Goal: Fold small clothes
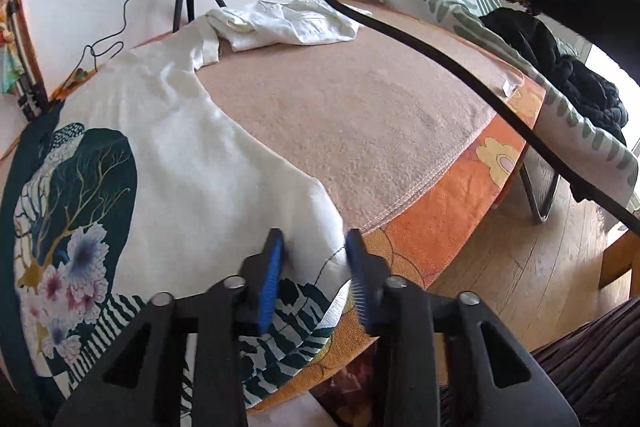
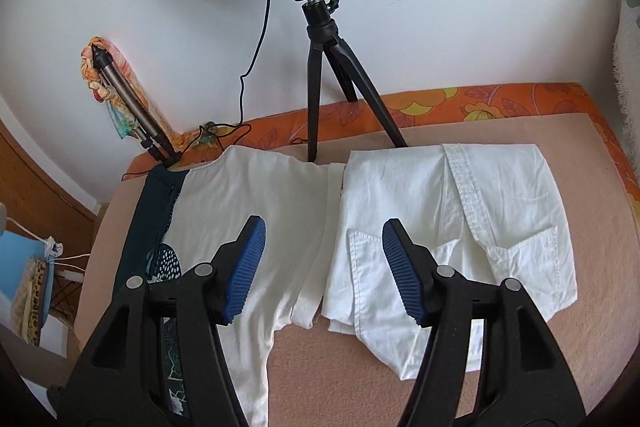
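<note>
Two garments on the pink blanket. Left gripper: jaws spread, straddling the printed white shirt at its hem corner. Right gripper: jaws spread, hovering; one folded white shirt just right-forward of it.

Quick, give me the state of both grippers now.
Left gripper: open, fingers either side of the printed white top's corner at the table edge; not closed on it.
Right gripper: open, empty, over the gap between that top and the folded white shirt.
</note>
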